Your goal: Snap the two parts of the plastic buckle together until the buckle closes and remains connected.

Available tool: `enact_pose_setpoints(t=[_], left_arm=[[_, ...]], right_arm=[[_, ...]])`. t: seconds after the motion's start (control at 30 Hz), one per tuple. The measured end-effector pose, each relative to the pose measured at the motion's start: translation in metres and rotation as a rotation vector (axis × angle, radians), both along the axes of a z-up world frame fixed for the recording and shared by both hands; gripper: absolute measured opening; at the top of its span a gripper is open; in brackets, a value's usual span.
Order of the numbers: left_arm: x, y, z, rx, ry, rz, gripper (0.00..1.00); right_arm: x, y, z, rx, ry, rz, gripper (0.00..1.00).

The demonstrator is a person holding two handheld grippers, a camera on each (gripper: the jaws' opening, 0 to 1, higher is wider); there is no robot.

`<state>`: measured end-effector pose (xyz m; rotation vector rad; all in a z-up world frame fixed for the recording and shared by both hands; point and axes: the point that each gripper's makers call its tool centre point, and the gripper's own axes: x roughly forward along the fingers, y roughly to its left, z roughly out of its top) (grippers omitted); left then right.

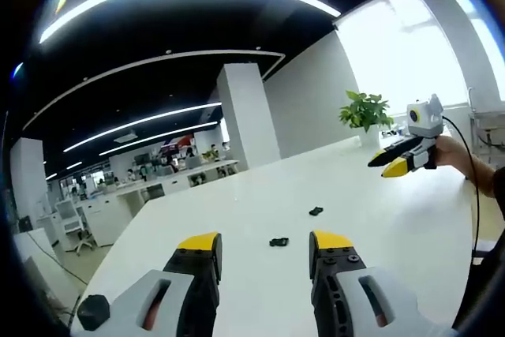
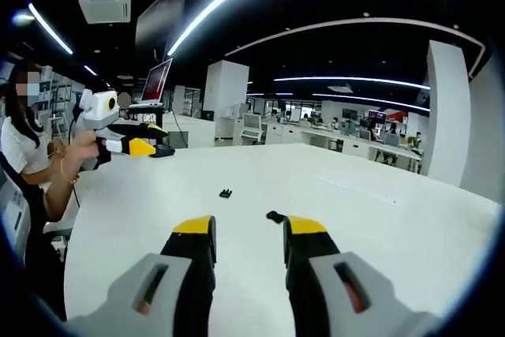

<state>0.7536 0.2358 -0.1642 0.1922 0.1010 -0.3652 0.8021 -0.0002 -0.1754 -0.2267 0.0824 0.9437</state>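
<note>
Two small black buckle parts lie apart on a broad white table (image 1: 260, 187) in an open-plan office. In the left gripper view, the left gripper (image 1: 264, 244) hovers low over the tabletop with its yellow-tipped jaws spread and nothing between them; the near buckle part (image 1: 278, 241) sits on the table just beyond the gap, and the far buckle part (image 1: 316, 211) lies a little farther on, to the right. The right gripper (image 1: 388, 162) is held in a hand (image 1: 451, 151) above the table's far side, well clear of both parts; its jaws look nearly closed, though the angle makes that hard to confirm. In the right gripper view its own jaws stand clearly apart and empty. A potted plant (image 1: 365, 114) stands by the window at the table's edge, a white pillar (image 1: 247, 116) rises behind, and rows of desks recede under ceiling light strips. Nothing lies between either gripper and the buckle parts.
</note>
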Motion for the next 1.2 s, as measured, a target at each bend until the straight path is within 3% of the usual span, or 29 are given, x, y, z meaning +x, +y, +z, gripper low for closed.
enact_pose_setpoints(t=[0.4, 0.5, 0.7, 0.83, 1.2], left_arm=[[0.015, -0.003, -0.003, 0.007, 0.016, -0.023, 0.43], [0.019, -0.006, 0.004, -0.005, -0.013, -0.031, 0.43], [0.026, -0.01, 0.017, -0.023, -0.047, -0.044, 0.4], [0.031, -0.012, 0.025, -0.027, -0.064, -0.044, 0.39], [0.056, -0.016, 0.036, -0.027, -0.069, -0.045, 0.38]], right_arm=[[0.006, 0.018, -0.009, -0.024, 0.027, 0.034, 0.31], [0.002, 0.027, -0.013, 0.008, 0.085, 0.073, 0.3], [0.002, 0.041, -0.018, 0.022, 0.107, 0.101, 0.29], [0.005, 0.047, -0.023, -0.025, 0.077, 0.102, 0.29], [0.013, 0.061, -0.028, -0.047, 0.073, 0.113, 0.29]])
